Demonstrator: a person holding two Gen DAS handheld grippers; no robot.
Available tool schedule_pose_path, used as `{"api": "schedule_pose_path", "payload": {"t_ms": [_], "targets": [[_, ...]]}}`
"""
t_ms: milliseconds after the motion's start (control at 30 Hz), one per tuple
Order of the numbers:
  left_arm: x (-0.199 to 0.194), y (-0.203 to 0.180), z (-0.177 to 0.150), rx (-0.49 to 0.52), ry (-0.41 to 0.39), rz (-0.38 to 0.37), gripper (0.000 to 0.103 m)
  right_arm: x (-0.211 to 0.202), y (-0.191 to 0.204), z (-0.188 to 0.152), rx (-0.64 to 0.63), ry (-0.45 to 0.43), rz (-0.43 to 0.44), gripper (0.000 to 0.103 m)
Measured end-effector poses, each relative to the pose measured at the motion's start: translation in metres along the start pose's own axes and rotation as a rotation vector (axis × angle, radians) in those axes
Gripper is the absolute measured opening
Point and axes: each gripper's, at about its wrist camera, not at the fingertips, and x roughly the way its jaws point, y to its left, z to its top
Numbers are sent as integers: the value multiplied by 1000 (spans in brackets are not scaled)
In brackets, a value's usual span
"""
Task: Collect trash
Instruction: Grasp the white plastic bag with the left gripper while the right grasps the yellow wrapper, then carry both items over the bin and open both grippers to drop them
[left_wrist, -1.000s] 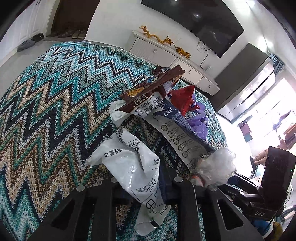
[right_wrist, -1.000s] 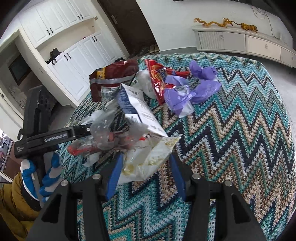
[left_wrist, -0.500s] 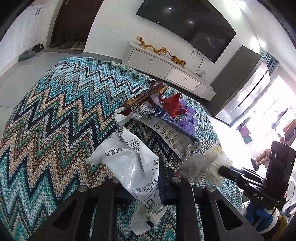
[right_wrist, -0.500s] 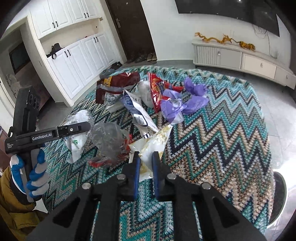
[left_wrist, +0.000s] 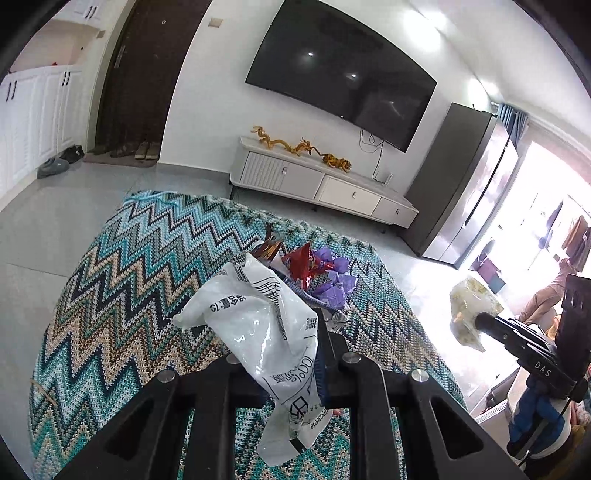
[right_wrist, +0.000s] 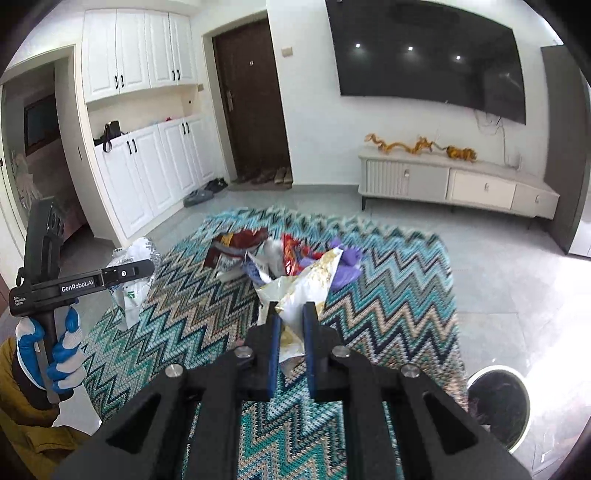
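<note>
Trash sits in both grippers, raised above the zigzag-knit teal, tan and black rug (right_wrist: 388, 295). The left gripper (left_wrist: 295, 332) is clamped on a crumpled white plastic wrapper with black print (left_wrist: 258, 317), which fans out above the jaws and trails below them. The right gripper (right_wrist: 291, 314), whose jaws have just been closing, pinches a crinkled white-and-gold foil snack bag (right_wrist: 306, 284) between its blue-lined fingers (right_wrist: 275, 343). More litter lies in a heap near the rug's far edge: a dark red-brown snack packet (right_wrist: 236, 243), a bright red foil bag (right_wrist: 291, 254), a blue-and-white printed pouch (right_wrist: 255, 271) and a crumpled purple plastic wrapper (right_wrist: 347, 264). A white-rimmed round bin with a dark liner (right_wrist: 498, 402) stands on the grey floor off the rug's near right corner. A blue-and-white gloved hand (right_wrist: 61, 354) grips the left tool's handle.
</note>
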Motion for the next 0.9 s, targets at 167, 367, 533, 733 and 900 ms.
{"api": "schedule_pose_path", "payload": {"t_ms": [167,367,533,733,900], "targets": [[-14,-22,10,46,-37,-19,17,-35,-16,3,7,-70,-54,11],[-1,-74,20,152,-7,-71,17,-70,-60,-8,86,-136,-122,11],[34,-142,24,279,62,-121,17,-94,-104,-26,180,-176,-195,11],[95,-246,8,453,171,-199,17,-106,-171,-65,303,-166,-291,11],[159,-323,-11,530,287,-242,18,-96,-226,-100,401,-109,-340,11]]}}
